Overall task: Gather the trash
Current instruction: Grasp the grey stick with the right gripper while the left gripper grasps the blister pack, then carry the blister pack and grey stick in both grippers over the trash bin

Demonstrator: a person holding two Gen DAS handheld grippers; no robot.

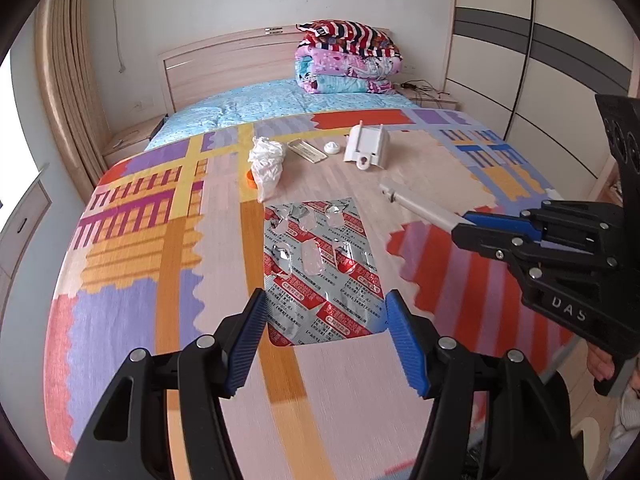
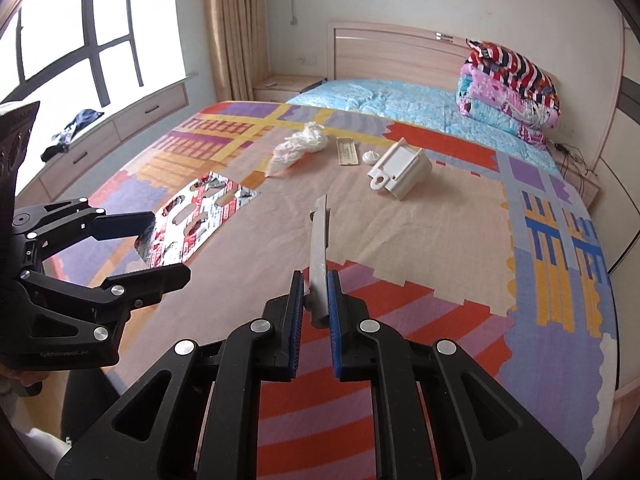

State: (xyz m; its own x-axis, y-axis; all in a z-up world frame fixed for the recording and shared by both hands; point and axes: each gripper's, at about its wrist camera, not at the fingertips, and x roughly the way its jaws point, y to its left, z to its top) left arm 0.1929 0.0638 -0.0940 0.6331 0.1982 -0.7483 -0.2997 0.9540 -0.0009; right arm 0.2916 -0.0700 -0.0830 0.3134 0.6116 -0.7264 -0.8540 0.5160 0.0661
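Observation:
A silver and red blister pack (image 1: 320, 268) with several emptied pockets is held by its side edges between the blue pads of my left gripper (image 1: 326, 304), just above the patterned bedspread (image 1: 132, 264). The right wrist view shows the same pack (image 2: 192, 220) in the left gripper (image 2: 170, 246) at the left. My right gripper (image 2: 316, 280) is shut on the near end of a flat grey-white plastic strip (image 2: 320, 240), which sticks out ahead of it. In the left wrist view this strip (image 1: 420, 204) and the right gripper (image 1: 462, 226) come in from the right.
Farther up the bed lie a crumpled white bag (image 1: 266, 160) beside an orange cap (image 1: 250, 181), a small flat strip (image 1: 306, 151), a white round knob (image 1: 331, 147) and a white plastic holder (image 1: 368, 146). Folded quilts (image 1: 348, 56) are stacked by the headboard. A wardrobe (image 1: 540, 60) stands to the right.

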